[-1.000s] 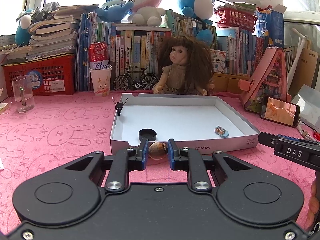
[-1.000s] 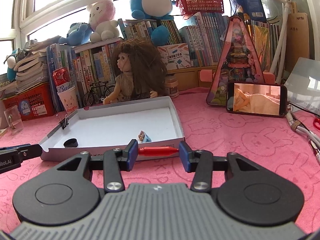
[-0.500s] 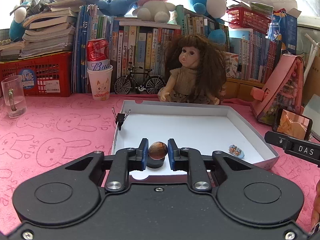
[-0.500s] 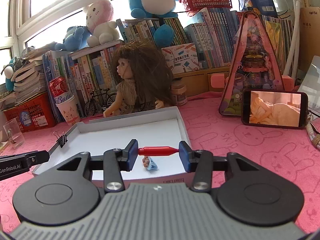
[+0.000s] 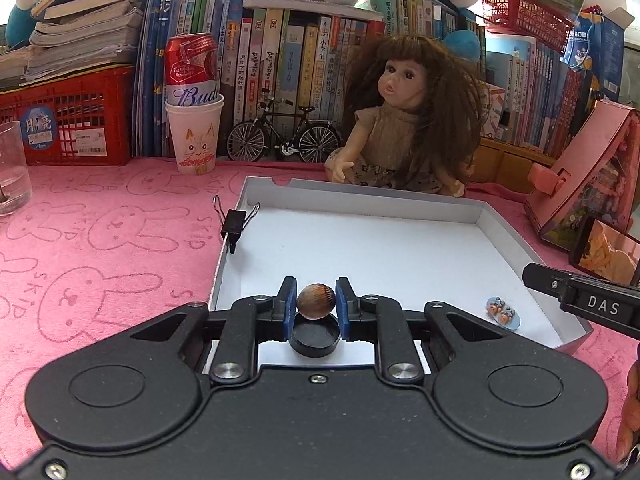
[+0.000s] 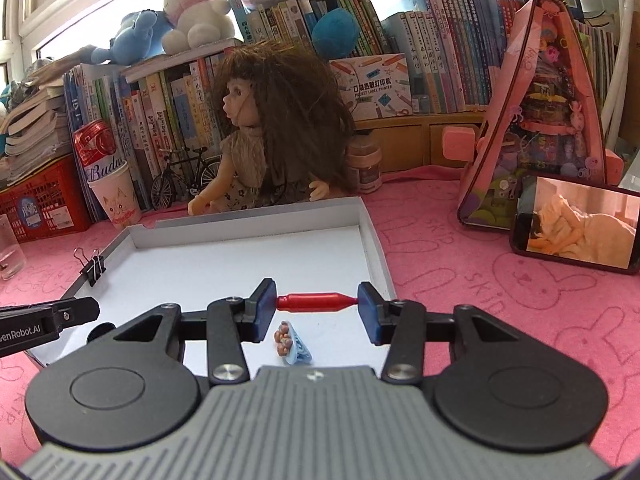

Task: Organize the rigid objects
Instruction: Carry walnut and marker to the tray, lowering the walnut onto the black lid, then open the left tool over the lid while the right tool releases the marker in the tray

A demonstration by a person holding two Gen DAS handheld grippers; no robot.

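Note:
My left gripper [image 5: 316, 306] is shut on a small brown nut-like ball [image 5: 315, 301], held over the near left part of a shallow white box [image 5: 400, 200]. A black round cap [image 5: 315, 338] lies in the box just below the ball. My right gripper [image 6: 317, 304] is shut on a red pen-like stick [image 6: 316, 302], held crosswise over the near right part of the box [image 6: 248, 224]. A small blue clip with brown figures [image 6: 293, 344] lies in the box under it; it also shows in the left wrist view [image 5: 503, 312].
A black binder clip [image 5: 234, 224] grips the box's left wall. A doll [image 5: 404, 120] sits behind the box. A paper cup with a red can [image 5: 195, 120], a model bicycle [image 5: 284, 136], books, a glass [image 5: 12, 176] and a phone [image 6: 576, 224] stand around on the pink cloth.
Both grippers have moved forward from in front of the box to over its floor, still holding the ball and the red stick.

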